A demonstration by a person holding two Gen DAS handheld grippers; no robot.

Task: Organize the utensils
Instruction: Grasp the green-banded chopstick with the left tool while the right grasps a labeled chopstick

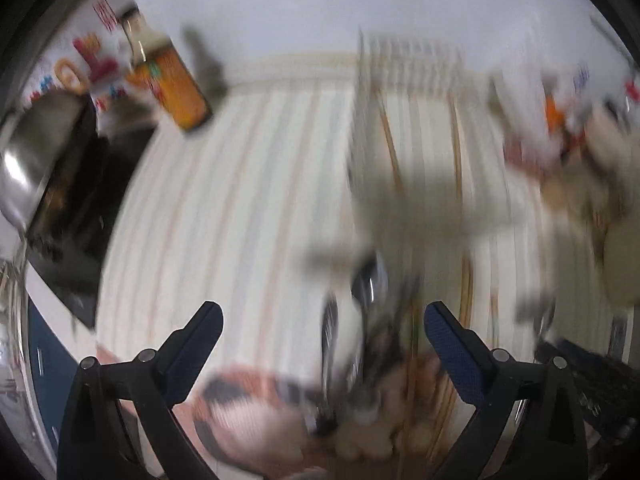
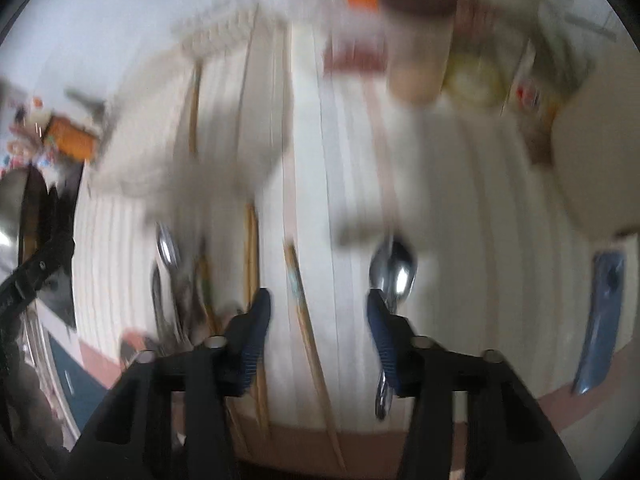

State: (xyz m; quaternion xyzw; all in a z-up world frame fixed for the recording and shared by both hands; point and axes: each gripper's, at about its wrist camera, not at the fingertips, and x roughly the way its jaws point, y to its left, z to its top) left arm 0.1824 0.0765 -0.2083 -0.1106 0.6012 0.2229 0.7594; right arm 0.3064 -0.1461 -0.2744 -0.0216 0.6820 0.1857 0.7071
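Both grippers point steeply down at a cream, ribbed placemat (image 1: pixel 248 200), and both views are smeared with motion blur, so small details are hard to read.

The left gripper (image 1: pixel 323 322) has its jaws spread wide, with nothing pressed between the blue pads. Inside the gap, nearer the right-hand finger, lies a heap of utensils (image 1: pixel 376 312): I can make out the shiny bowl of a metal spoon (image 1: pixel 370 280) and some thin wooden sticks that look like chopsticks, but the rest is too blurred to name. Beyond the left-hand finger, far off at the mat's corner, an orange-labelled bottle (image 1: pixel 176 80) stands next to a steel pot (image 1: pixel 32 152).

The right gripper (image 2: pixel 318 304) holds its jaws partly apart. A single wooden chopstick (image 2: pixel 308 328) runs lengthwise through the gap, touching neither pad as far as I can see. A pair of metal spoons (image 2: pixel 396 270) lies just ahead of the right-hand fingertip, their handle passing under or along that finger; whether the finger touches them I cannot tell. Outside the left-hand finger are more chopsticks (image 2: pixel 252 256) and another spoon (image 2: pixel 166 246) in the same heap. Well beyond the right-hand finger a blue-grey object (image 2: pixel 600 320) rests at the mat's edge; I cannot tell what it is.
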